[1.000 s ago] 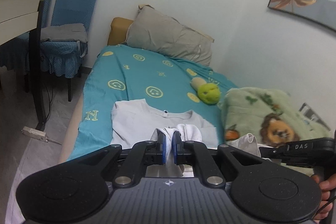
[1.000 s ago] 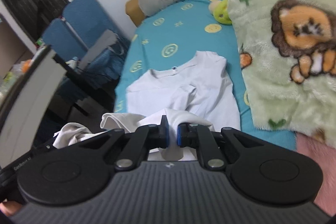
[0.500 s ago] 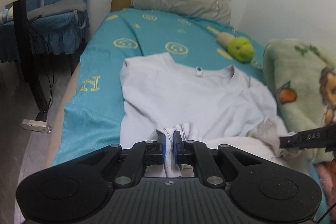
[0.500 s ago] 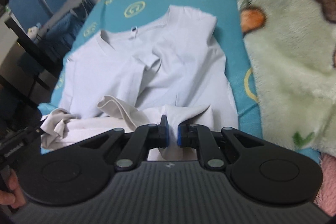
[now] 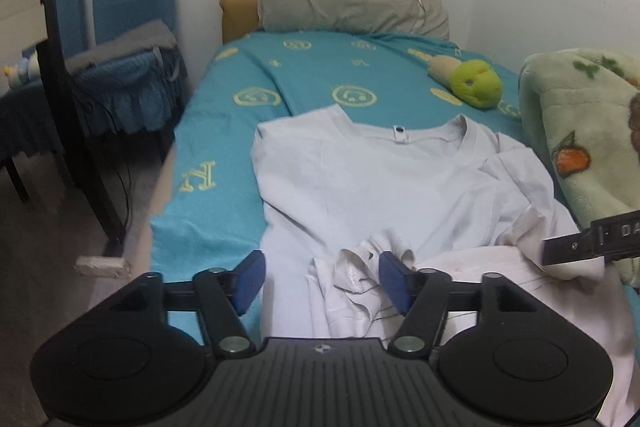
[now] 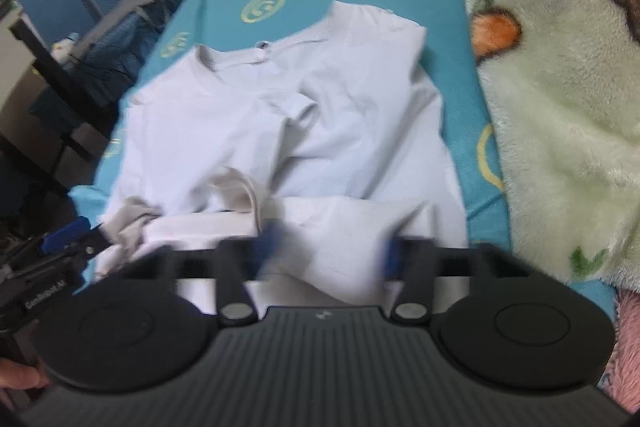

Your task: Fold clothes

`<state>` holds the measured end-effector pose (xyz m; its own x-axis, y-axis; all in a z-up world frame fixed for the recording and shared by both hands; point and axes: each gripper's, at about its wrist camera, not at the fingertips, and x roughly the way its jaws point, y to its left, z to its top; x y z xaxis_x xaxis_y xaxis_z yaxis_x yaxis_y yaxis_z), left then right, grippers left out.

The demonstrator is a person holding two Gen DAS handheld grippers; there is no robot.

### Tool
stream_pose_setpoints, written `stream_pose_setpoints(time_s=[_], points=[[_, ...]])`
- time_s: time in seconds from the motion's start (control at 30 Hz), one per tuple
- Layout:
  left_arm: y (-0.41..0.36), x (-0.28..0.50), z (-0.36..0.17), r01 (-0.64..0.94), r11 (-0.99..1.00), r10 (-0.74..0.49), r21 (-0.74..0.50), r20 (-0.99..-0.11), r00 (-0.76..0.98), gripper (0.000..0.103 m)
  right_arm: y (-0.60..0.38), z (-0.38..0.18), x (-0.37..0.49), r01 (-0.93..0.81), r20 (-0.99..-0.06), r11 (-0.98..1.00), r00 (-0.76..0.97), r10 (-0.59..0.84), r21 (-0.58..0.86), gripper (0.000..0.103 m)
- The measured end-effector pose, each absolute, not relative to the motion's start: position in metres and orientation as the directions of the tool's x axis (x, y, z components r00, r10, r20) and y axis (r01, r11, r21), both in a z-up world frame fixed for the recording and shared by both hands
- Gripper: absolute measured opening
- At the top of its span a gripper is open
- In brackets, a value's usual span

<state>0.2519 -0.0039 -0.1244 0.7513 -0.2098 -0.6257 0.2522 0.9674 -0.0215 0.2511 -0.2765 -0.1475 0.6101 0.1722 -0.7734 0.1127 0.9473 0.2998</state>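
A pale t-shirt (image 5: 360, 179) (image 6: 280, 99) lies spread on the turquoise bed sheet (image 5: 224, 131), collar towards the pillow. Across its near hem lies a crumpled off-white garment (image 5: 460, 279) (image 6: 340, 223). My left gripper (image 5: 320, 267) hangs low over that garment's left end. Its jaws are opening, and a bunch of cloth sits loose between them, close to the right pad. My right gripper (image 6: 330, 251) is over the garment's right end, blurred. Its jaws are opening wide with cloth lying under the gap, unpinched. Each gripper shows at the edge of the other's view.
A grey pillow (image 5: 352, 3) lies at the head of the bed, with a green plush toy (image 5: 474, 83) near it. A green fleece blanket (image 6: 560, 87) is heaped along the right side. Blue chairs (image 5: 120, 27) and a dark table leg (image 5: 68, 107) stand left of the bed.
Both grippers came down towards the bed carrying the off-white garment, then their jaws spread apart and let the cloth go onto the t-shirt's lower part.
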Motion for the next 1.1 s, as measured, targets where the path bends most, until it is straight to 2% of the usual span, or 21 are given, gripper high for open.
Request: stream_pose_setpoints(time_s=[0.03,0.1,0.17,0.27,0.67,0.83,0.97,1.1], points=[[-0.004,0.247,-0.119,0.256,0.966,-0.215,-0.021,-0.613,0.76,0.081,-0.273,-0.143,0.248,0.093,-0.761,0.952,0.625,0.172,0.292,0.103],[-0.005,0.233,-0.107,0.263,0.965,-0.22,-0.011,-0.582,0.783,0.083,-0.267,-0.132,0.239,0.062,-0.736,0.962,0.658,0.16,0.264,0.103],[-0.005,0.218,-0.096,0.268,0.963,-0.222,0.001,-0.558,0.8,0.09,-0.261,-0.122,0.231,0.035,-0.711,0.971,0.688,0.146,0.235,0.103],[-0.005,0.194,-0.082,0.261,0.965,-0.218,0.008,-0.523,0.824,0.095,-0.257,-0.107,0.216,0.022,-0.679,0.975,0.721,0.138,0.221,0.103],[0.0,0.101,-0.036,0.253,0.967,-0.222,0.012,-0.436,0.872,0.1,-0.26,-0.059,0.133,0.016,-0.556,0.98,0.825,0.099,0.2,0.103],[0.011,0.079,-0.044,0.245,0.967,-0.246,-0.067,-0.483,0.84,0.1,-0.256,-0.053,0.114,0.012,-0.531,0.984,0.843,0.085,0.176,0.103],[0.013,0.083,-0.06,0.231,0.959,-0.285,-0.167,-0.575,0.767,0.1,-0.251,-0.053,0.112,0.001,-0.521,0.986,0.849,0.086,0.165,0.103],[0.022,0.09,-0.081,0.152,0.954,-0.291,-0.26,-0.663,0.69,0.1,-0.25,-0.058,0.116,0.002,-0.532,0.987,0.842,0.086,0.163,0.103]])
